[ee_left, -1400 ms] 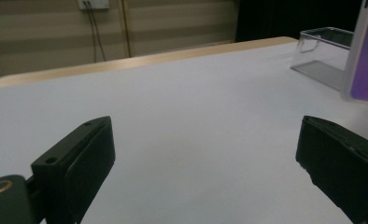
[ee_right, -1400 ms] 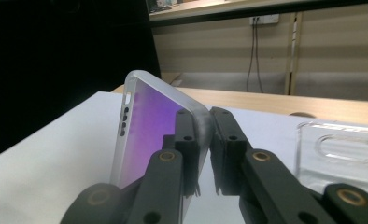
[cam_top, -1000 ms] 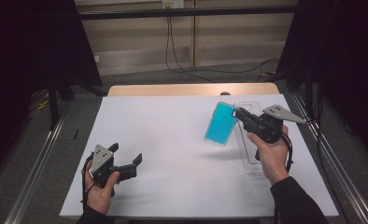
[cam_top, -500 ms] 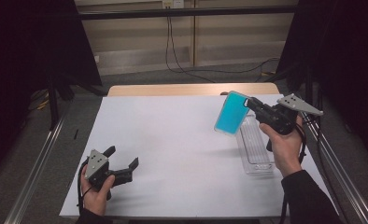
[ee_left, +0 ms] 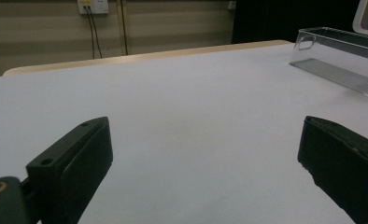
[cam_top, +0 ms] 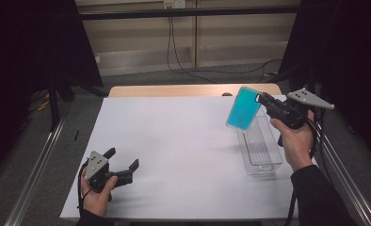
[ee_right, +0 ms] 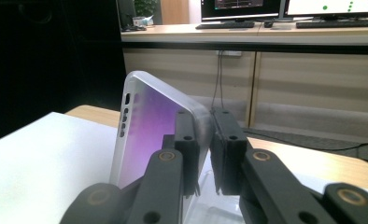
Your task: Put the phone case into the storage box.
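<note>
Right tongs [cam_top: 263, 100] pinch one edge of a teal phone case [cam_top: 243, 108], holding it tilted in the air above the far end of a clear plastic tray [cam_top: 261, 143]; in the right gripper view the jaws close on the case's rim [ee_right: 198, 119]. Left tongs [cam_top: 125, 165] rest low at the near left of the white bench [cam_top: 174, 136], jaws spread wide with nothing between them. Beyond the bench's far wooden edge a dark cable [cam_top: 174, 47] hangs down the wall.
</note>
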The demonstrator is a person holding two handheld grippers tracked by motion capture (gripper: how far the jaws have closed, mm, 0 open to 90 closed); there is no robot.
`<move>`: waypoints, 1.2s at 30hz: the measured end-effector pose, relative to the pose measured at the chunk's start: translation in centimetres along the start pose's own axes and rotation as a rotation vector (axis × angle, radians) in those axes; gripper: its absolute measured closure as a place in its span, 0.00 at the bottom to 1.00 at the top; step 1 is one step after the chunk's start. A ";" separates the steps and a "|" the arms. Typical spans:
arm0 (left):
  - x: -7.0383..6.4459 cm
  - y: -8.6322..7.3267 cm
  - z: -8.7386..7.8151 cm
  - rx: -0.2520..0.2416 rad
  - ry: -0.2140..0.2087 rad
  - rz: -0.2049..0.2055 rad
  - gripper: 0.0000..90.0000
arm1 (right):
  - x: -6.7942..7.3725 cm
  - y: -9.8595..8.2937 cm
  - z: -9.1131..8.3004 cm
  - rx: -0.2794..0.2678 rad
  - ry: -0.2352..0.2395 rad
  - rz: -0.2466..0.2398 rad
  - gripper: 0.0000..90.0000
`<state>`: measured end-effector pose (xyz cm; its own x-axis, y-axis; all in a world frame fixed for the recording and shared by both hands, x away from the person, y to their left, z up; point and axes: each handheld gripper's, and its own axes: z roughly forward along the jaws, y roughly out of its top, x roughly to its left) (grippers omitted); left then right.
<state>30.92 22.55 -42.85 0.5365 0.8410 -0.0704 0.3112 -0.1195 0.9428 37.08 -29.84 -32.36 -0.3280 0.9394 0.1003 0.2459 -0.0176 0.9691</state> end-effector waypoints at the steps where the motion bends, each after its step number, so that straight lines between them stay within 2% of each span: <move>1: 0.0 0.0 0.0 0.000 0.000 0.000 0.04 | -0.2 0.0 0.0 0.003 -0.008 -0.008 0.91; 4: 0.0 0.0 0.0 0.000 0.001 -0.001 0.04 | -0.7 0.2 0.1 -0.007 -0.010 -0.021 0.91; 8: 0.1 -0.1 0.0 0.002 -0.001 0.003 0.04 | -1.5 0.6 0.1 -0.027 -0.022 -0.062 0.91; 15: 0.1 -0.1 0.1 0.006 -0.002 0.006 0.04 | -3.2 0.6 0.4 -0.029 -0.067 -0.135 0.91; 23: 0.1 -0.2 0.1 0.008 -0.001 0.010 0.04 | -4.2 -0.1 1.4 -0.039 -0.085 -0.199 0.91; 26: 0.1 -0.2 0.1 0.008 0.000 0.010 0.04 | -4.3 -0.4 2.0 -0.021 -0.091 -0.219 0.91; 29: 0.1 -0.2 0.1 0.015 0.004 0.010 0.04 | -4.5 -0.8 2.6 0.005 -0.095 -0.221 0.91; 36: 0.1 -0.3 0.1 0.016 0.000 0.010 0.04 | -5.1 -1.6 3.9 0.018 -0.092 -0.221 0.91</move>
<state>31.01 22.62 -43.17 0.5397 0.8396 -0.0614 0.3184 -0.1360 0.9381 41.93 -33.21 -35.27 -0.2918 0.9469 -0.1351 0.1943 0.1970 0.9610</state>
